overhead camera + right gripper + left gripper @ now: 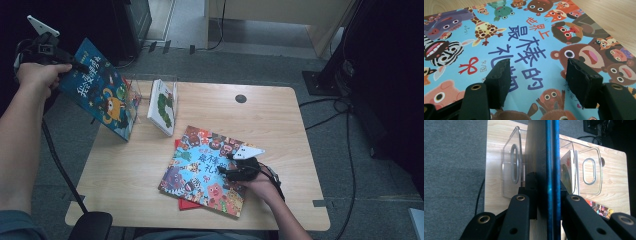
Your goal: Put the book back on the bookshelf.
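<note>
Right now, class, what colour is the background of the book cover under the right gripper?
Light blue, crowded with cartoon animals; the book shows best in the right gripper view.

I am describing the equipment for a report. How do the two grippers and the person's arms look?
Both grippers are black. The left gripper and the right gripper each carry a pale three-cornered plate on top and trail a black cable. The jaws are matte black with brass-coloured pivot rivets; the right pads look worn at the edges. The forearms are bare, with a dark sleeve edge at bottom left.
</note>
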`<action>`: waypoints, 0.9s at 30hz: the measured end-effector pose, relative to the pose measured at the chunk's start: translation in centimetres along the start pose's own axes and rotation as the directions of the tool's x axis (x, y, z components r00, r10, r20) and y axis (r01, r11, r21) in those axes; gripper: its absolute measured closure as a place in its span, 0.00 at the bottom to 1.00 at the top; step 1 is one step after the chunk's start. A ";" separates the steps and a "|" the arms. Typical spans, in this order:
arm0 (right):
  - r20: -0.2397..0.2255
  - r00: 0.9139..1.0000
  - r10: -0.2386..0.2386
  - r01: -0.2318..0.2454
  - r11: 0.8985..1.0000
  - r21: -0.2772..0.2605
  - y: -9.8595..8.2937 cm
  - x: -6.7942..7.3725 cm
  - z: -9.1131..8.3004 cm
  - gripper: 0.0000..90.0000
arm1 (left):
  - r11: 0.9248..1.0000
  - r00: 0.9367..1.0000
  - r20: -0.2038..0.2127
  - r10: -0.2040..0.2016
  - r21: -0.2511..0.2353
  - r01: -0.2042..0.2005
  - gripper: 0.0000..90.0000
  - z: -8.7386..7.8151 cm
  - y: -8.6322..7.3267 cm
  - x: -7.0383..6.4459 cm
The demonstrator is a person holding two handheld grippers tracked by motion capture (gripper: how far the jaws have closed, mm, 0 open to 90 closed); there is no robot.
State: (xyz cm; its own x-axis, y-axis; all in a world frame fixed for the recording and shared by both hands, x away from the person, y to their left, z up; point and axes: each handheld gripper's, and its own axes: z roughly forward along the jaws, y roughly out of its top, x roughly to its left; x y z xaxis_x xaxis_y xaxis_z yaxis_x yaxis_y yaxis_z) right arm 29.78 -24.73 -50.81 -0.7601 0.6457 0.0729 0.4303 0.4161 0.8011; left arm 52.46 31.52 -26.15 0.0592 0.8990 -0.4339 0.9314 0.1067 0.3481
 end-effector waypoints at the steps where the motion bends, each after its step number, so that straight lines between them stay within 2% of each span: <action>1: 0.000 1.000 -0.002 0.002 1.000 0.001 0.0 0.0 0.0 0.41 | 1.000 1.000 0.000 -0.001 0.001 0.001 0.90 0.0 0.0 0.0; 3: -0.001 1.000 -0.004 0.004 1.000 0.003 0.0 0.0 0.0 0.40 | 1.000 1.000 0.002 -0.007 -0.004 0.007 0.90 -0.1 -0.1 0.2; 5: -0.001 1.000 -0.005 0.005 1.000 0.004 0.0 0.0 0.0 0.41 | 0.999 0.999 0.022 -0.023 -0.028 0.023 0.87 -0.4 -0.2 0.5; 7: -0.002 1.000 -0.005 0.005 1.000 0.005 0.0 0.0 0.0 0.40 | 0.999 0.999 0.036 -0.032 -0.036 0.033 0.75 -0.6 -0.3 0.6; 8: -0.003 1.000 -0.006 0.006 1.000 0.004 0.0 0.0 0.0 0.41 | 0.999 1.000 0.022 -0.018 -0.030 0.019 0.71 -0.7 -0.4 0.6; 9: -0.004 1.000 -0.005 0.005 1.000 0.004 0.0 0.0 0.0 0.41 | 1.000 1.000 0.009 -0.006 -0.029 0.006 0.70 -0.7 -0.4 0.6; 13: -0.009 1.000 0.000 0.000 1.000 0.003 0.0 -0.1 0.0 0.41 | 0.999 1.000 0.030 -0.002 -0.041 0.003 0.65 -1.3 -0.6 0.7; 17: -0.013 1.000 0.010 -0.010 1.000 0.001 0.0 -0.1 0.0 0.40 | 0.999 1.000 0.026 0.013 -0.048 -0.012 0.61 -2.1 -0.7 0.5; 22: -0.019 0.999 0.031 -0.031 1.000 0.004 0.1 -0.3 -0.1 0.41 | 0.996 0.999 0.020 0.029 -0.080 -0.027 0.58 -4.0 -0.9 0.3; 25: -0.017 0.999 0.037 -0.037 0.999 0.009 0.1 -0.4 -0.2 0.43 | 0.994 1.000 0.024 0.018 -0.110 -0.015 0.58 -5.1 -1.3 0.2; 27: -0.019 0.998 0.052 -0.052 0.999 0.011 0.1 -0.4 -0.3 0.44 | 0.992 0.999 0.024 0.027 -0.126 -0.024 0.59 -6.0 -1.6 0.0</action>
State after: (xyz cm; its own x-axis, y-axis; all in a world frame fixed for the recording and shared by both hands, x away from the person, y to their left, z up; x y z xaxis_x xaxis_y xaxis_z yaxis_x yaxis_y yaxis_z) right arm 30.01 -25.14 -50.54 -0.7457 0.6543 0.1258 0.4746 0.3891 0.7896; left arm 48.82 33.92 -21.70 0.0928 0.8910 -0.4444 0.8770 0.1382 0.4602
